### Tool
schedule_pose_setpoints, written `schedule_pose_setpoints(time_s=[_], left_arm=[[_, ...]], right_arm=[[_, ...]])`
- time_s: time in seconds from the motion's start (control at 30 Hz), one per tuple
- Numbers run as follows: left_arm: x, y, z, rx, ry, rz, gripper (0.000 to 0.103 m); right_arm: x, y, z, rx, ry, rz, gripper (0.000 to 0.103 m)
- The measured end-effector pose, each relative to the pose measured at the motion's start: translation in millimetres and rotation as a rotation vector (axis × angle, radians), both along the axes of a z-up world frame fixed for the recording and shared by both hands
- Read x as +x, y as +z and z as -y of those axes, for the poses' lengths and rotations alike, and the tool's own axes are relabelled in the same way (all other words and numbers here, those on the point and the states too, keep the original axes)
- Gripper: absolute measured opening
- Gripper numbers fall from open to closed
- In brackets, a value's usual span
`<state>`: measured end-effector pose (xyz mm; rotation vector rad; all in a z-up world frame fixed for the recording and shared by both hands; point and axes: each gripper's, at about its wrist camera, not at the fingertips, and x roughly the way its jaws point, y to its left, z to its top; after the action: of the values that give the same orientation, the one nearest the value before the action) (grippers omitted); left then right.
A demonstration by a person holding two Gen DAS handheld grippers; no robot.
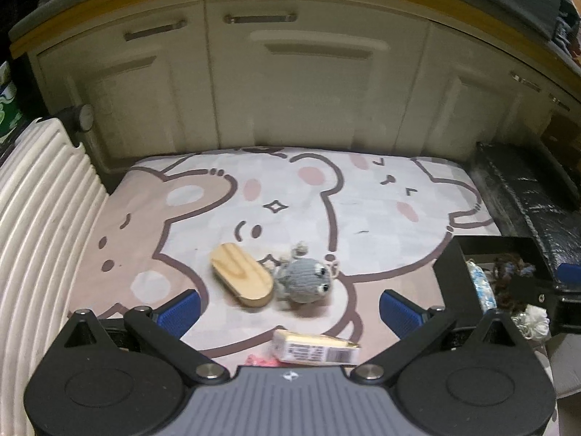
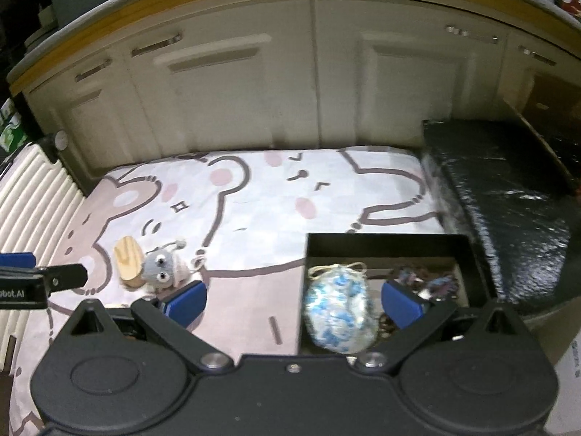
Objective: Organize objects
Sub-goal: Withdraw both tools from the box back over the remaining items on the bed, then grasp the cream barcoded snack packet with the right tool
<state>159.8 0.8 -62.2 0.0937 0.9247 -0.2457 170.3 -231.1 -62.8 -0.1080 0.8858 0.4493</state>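
Mat [image 1: 381,218]: pale pink and white with brown-outlined cartoon bears | knitted toy [image 1: 305,279] on mat: grey, black eyes | wooden brush [image 1: 241,278] beside toy: tan | pouch [image 2: 339,314] in black box [image 2: 381,243]: white, blue-flecked

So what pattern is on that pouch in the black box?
White with blue floral blotches on the pouch, clearest in the right wrist view.

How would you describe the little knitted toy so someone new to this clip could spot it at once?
Start from the cartoon bear mat in front of the cream cupboards. Near the mat's front middle lies an oval wooden block, and the knitted toy sits touching its right end. It is the only soft, grey thing there, with two black bead eyes.
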Motion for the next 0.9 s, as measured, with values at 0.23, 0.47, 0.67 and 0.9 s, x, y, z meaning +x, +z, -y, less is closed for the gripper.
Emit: schedule_pose_setpoints(time_s=[0.23, 0.47, 0.67, 0.9], left_arm=[[4, -7, -16, 0.008, 0.019, -0.001, 0.103], [4, -11, -28, 0.018, 0.004, 0.0, 0.103], [3, -17, -36, 0.028, -0.036, -0.02, 0.103], [4, -28, -54, 0.039, -0.061, -0.073, 0.103]], right_arm=[[-5, -5, -23, 0.014, 0.072, 0.003, 0.103], [-9, -11, -43, 0.049, 0.13, 0.015, 0.103], [-13, -18, -67, 0.01, 0.197, 0.023, 0.103], [-20, -30, -99, -0.082, 0.339, 0.025, 0.094]])
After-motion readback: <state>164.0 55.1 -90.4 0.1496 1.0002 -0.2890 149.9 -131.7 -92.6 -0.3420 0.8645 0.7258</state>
